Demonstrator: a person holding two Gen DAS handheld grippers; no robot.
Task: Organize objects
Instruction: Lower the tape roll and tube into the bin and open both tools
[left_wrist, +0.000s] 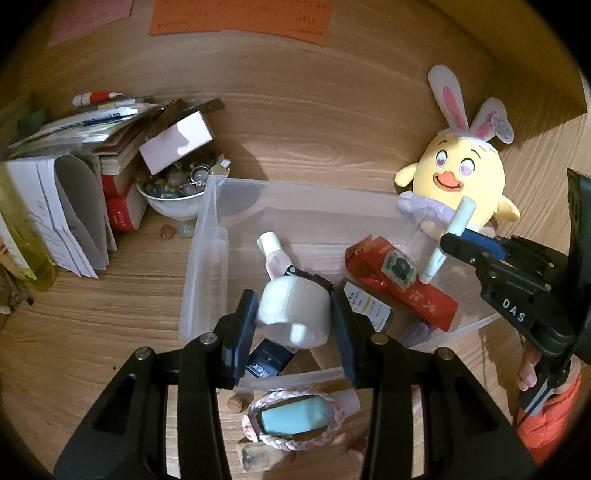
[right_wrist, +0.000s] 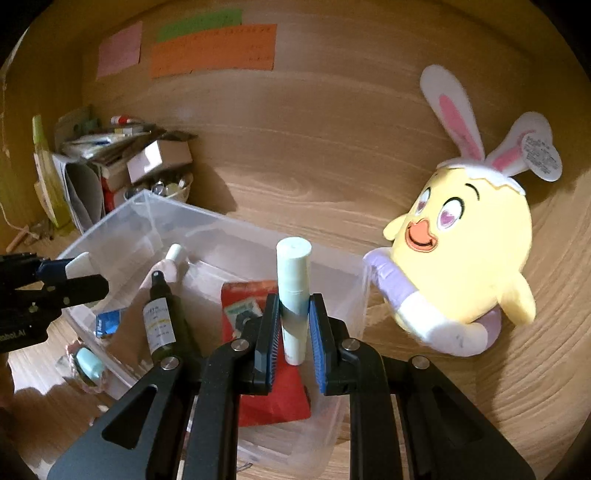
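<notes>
Left tool (left_wrist: 293, 314): clamped on a white roll (left_wrist: 293, 312), one pad on each flat side; the roll hangs over the near half of the clear bin (left_wrist: 207, 236).
Right tool (right_wrist: 290, 325): jaws pinched on a pale tube (right_wrist: 293, 291) near its lower third, the tube standing almost upright with its cap end up, above the bin's right side.
Step in hand: my reading is that both items are being brought down into the bin for release.
Doing it well: lower each tool until its item is below the rim before opening, so nothing tips out over the wall. The tube is tall and gripped low; laying it over before release should stop it toppling. Let go of one item at a time, as both tools crowd the same bin.
Landing spots: a red packet (right_wrist: 258, 291) lies beneath the tube; a dark spray bottle (right_wrist: 160, 317) and a pink bottle (left_wrist: 275, 254) lie under and beyond the roll. The far left of the bin floor looks barest.
Still on the desk (left_wrist: 110, 314): a light blue item ringed by a braided band (left_wrist: 293, 421), just outside the bin's near wall.
Nearby hazard: a yellow plush chick (right_wrist: 461, 258) leans against the bin's right wall, close to the right tool.
</notes>
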